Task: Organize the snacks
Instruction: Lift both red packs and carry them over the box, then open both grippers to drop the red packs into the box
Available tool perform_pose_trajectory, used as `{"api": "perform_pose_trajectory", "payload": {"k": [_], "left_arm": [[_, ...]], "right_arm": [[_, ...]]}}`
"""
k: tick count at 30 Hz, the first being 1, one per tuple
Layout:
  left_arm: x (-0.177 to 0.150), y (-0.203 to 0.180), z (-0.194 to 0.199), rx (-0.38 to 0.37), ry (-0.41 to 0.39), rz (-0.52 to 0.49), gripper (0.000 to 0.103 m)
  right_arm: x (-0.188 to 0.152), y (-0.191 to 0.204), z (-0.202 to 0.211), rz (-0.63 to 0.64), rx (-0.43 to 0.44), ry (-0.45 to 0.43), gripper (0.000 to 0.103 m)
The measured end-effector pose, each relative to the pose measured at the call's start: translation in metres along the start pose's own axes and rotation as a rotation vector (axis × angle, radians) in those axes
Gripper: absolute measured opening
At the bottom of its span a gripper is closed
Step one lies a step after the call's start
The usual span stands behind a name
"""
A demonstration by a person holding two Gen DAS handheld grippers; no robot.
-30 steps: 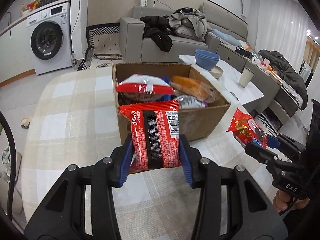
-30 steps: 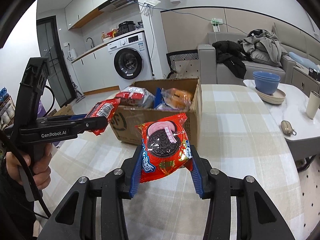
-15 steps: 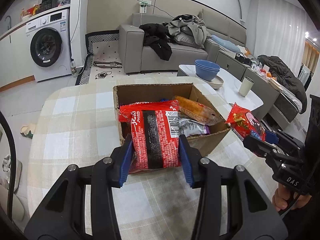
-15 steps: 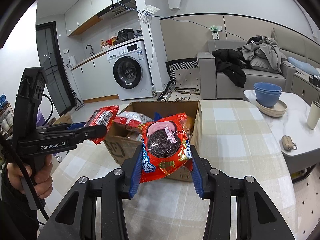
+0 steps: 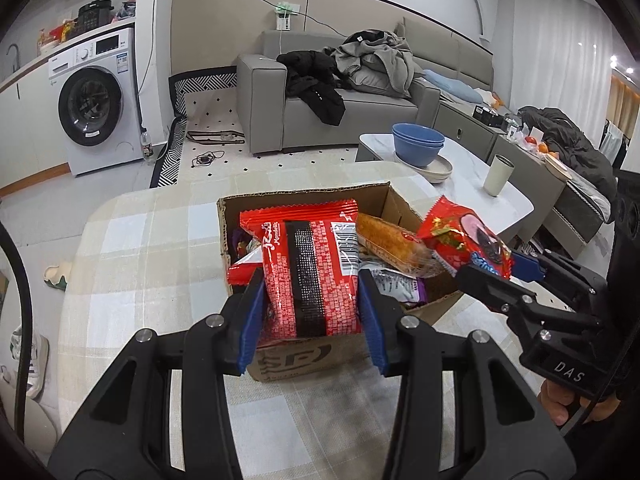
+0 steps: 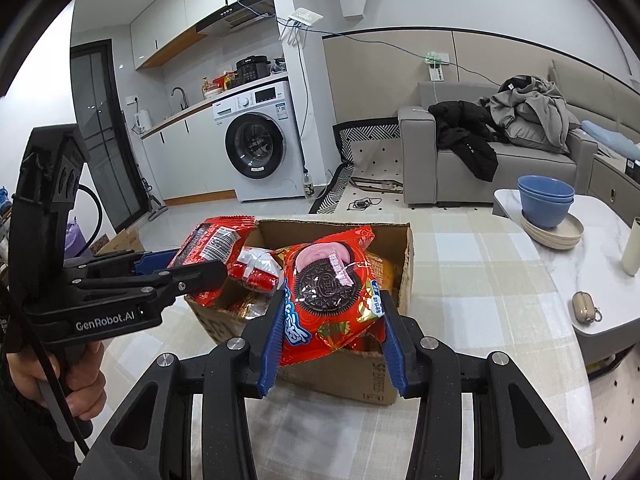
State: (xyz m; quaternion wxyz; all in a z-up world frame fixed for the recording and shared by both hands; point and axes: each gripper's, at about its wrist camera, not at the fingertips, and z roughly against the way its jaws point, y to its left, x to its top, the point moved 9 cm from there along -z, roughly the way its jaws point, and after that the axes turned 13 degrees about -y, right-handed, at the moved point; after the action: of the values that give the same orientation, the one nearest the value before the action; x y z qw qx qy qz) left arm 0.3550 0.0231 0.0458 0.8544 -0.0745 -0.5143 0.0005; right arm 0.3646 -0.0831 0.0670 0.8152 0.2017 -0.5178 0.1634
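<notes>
The left tool [image 5: 312, 300] grips a red noodle packet [image 5: 308, 272] by its sides, and the right tool [image 6: 330, 328] likewise pinches a red cookie pack [image 6: 328, 292]. Both hang above the open cardboard box [image 5: 304, 360] on the checked worktop [image 5: 140, 264], probably so each can drop straight in among the snacks already there.

Red packet [image 5: 308, 276] hides much of the box [image 5: 296, 364] interior.

Bright, even indoor light, sharp focus, strong fisheye bending and dark corners.
</notes>
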Motion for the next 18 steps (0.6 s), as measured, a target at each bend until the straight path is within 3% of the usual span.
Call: {"api": "perform_pose_trajectory", "payload": {"k": [18], "left_arm": [[-0.002, 0.004, -0.056, 0.026, 0.03, -0.029, 0.041]], "right_arm": [[0.006, 0.005, -0.049, 0.019, -0.007, 0.033, 0.044]]}}
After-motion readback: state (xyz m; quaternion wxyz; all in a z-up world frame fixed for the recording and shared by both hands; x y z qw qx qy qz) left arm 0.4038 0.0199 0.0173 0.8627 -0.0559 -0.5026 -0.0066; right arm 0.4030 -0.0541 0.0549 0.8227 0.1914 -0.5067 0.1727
